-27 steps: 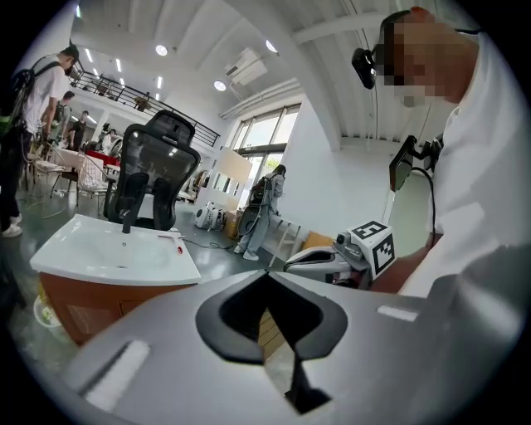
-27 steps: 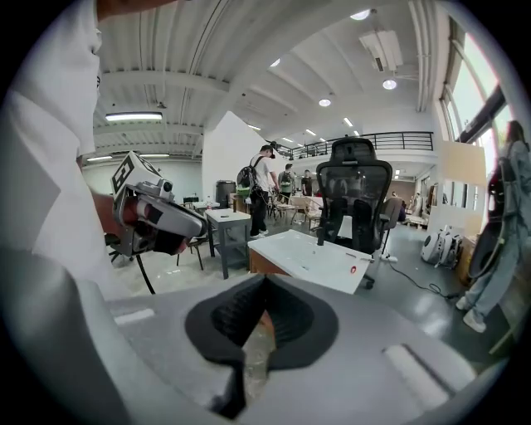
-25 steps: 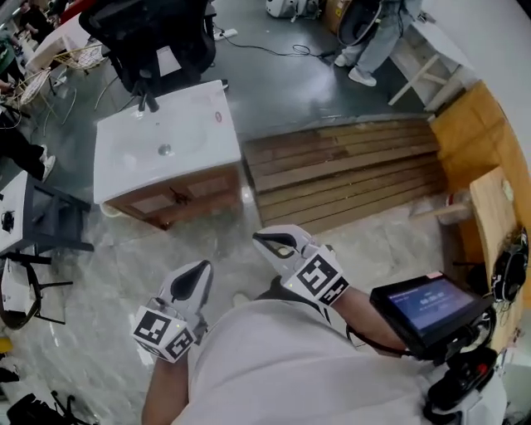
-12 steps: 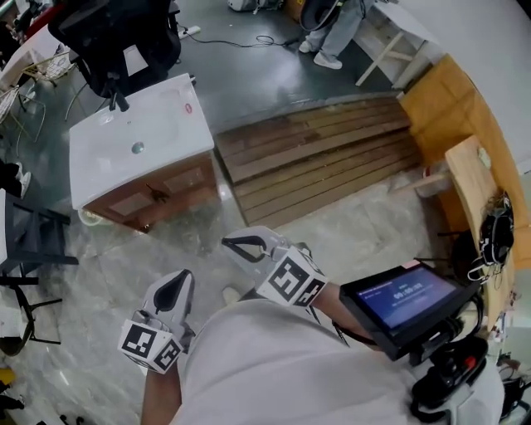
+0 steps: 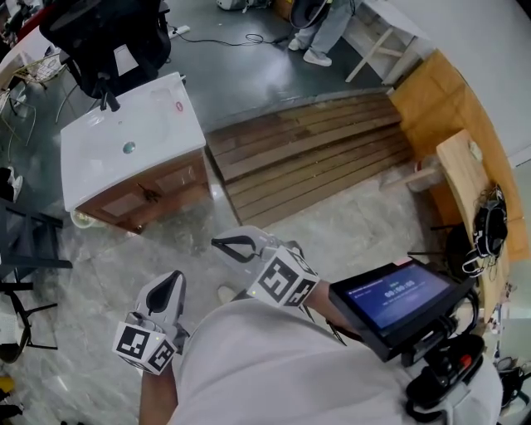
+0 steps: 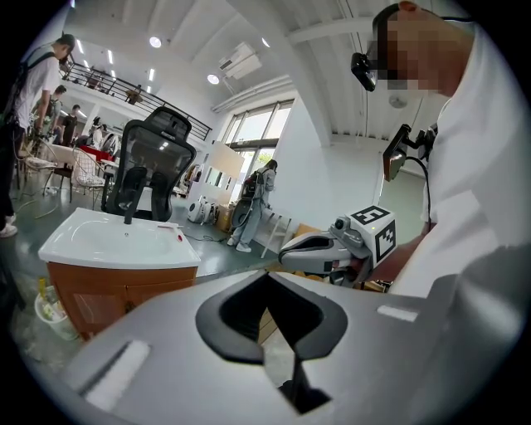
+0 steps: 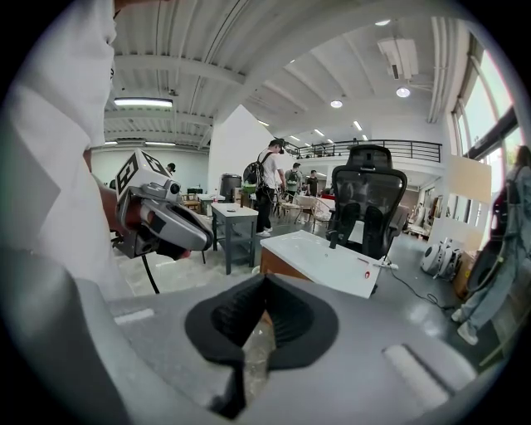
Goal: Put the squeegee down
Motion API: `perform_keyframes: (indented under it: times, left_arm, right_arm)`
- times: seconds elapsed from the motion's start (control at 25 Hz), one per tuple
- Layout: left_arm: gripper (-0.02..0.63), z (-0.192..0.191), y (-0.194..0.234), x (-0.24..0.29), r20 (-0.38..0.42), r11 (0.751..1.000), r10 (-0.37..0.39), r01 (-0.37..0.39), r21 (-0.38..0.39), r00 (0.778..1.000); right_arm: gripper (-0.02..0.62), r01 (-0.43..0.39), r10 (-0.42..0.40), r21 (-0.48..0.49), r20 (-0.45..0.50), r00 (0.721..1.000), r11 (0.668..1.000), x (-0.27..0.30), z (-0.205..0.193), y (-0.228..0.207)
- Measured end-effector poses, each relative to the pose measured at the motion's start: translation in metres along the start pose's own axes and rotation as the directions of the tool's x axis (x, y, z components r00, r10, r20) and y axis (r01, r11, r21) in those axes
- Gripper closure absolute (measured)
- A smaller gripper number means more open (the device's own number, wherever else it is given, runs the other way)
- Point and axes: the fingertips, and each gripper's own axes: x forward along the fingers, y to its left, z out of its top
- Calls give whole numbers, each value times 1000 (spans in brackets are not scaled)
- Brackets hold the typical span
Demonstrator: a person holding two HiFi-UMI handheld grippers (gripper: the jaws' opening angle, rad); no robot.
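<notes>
No squeegee shows in any view. In the head view my left gripper [image 5: 172,282] hangs low at the left, close to my white shirt, jaws shut and empty. My right gripper [image 5: 226,246] is just right of it, pointing left toward the basin cabinet, also shut with nothing in it. The left gripper view shows its own jaws [image 6: 267,282] closed together, with the right gripper [image 6: 290,247] beyond them. The right gripper view shows its jaws [image 7: 265,286] closed, and the left gripper [image 7: 197,241] off to the left.
A white basin on a wooden cabinet [image 5: 124,145] stands ahead at the left, a black office chair [image 5: 108,33] behind it. A slatted wooden platform [image 5: 307,158] lies ahead, with wooden boards [image 5: 460,178] at the right. A tablet screen [image 5: 390,299] sits by my right arm. A person [image 5: 323,25] stands far off.
The head view has swung, so basin and planks slid left and up in the picture. Both grippers drifted slightly left and lower, still shut and empty.
</notes>
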Motion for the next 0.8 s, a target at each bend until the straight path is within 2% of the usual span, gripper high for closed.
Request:
perform_keyframes:
  times: [0.8]
  left_arm:
    - [598,6,-2,-6,26,1000,-19,19,-1,999]
  right_arm:
    - [592,11,-12,-43,-12,1000,999,-3,7,9]
